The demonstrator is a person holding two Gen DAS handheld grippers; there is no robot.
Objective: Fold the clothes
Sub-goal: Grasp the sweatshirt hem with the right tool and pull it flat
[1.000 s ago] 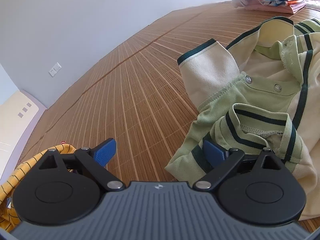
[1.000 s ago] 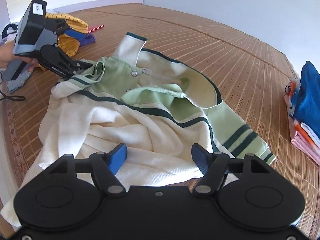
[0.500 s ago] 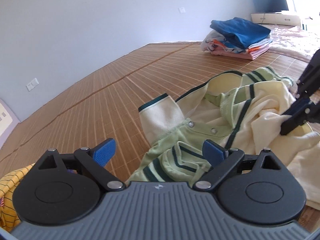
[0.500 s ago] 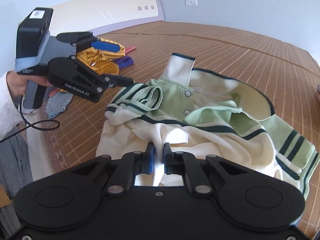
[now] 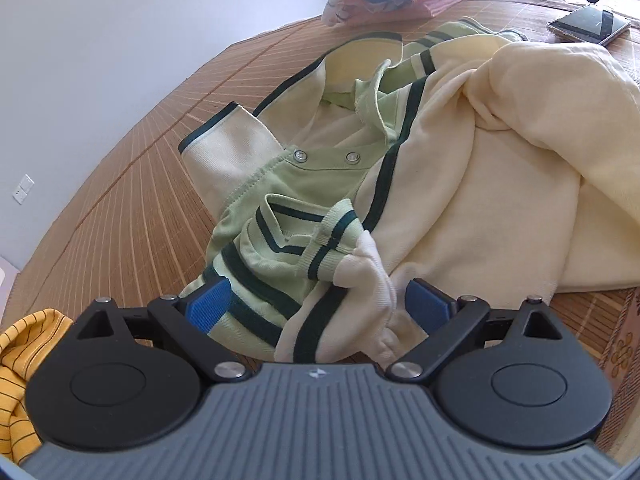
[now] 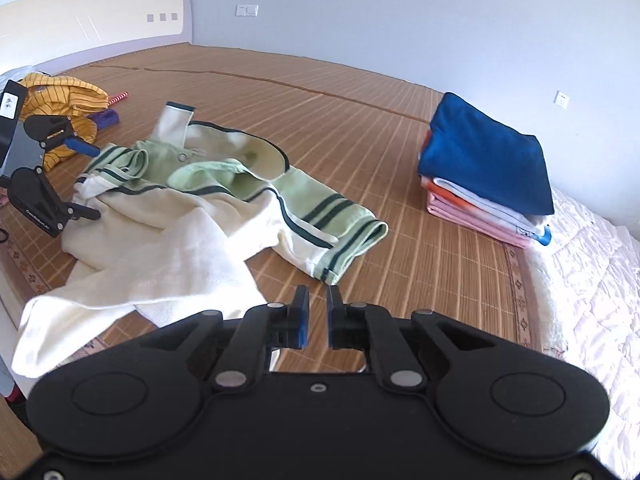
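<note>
A cream and light-green sweater with dark green stripes (image 6: 180, 240) lies crumpled on the bamboo mat (image 6: 360, 120). My left gripper (image 5: 316, 308) is open, and the sweater's (image 5: 480, 200) striped cuff and a cream fold lie between its blue pads (image 5: 208, 304). In the right wrist view the left gripper (image 6: 86, 180) sits at the sweater's left end. My right gripper (image 6: 318, 316) is shut to a thin slit at the sweater's near cream edge. That cloth runs in under its fingers, and its tips show only mat.
A stack of folded clothes (image 6: 484, 168) with a blue piece on top stands at the right, beside a white quilt (image 6: 592, 280). A yellow striped garment (image 6: 60, 96) lies at the far left. A phone (image 5: 588, 24) rests on the mat beyond the sweater.
My left gripper has come down onto the striped cuff, still open. My right gripper has drawn back to the right, and the cream cloth stretches toward it.
</note>
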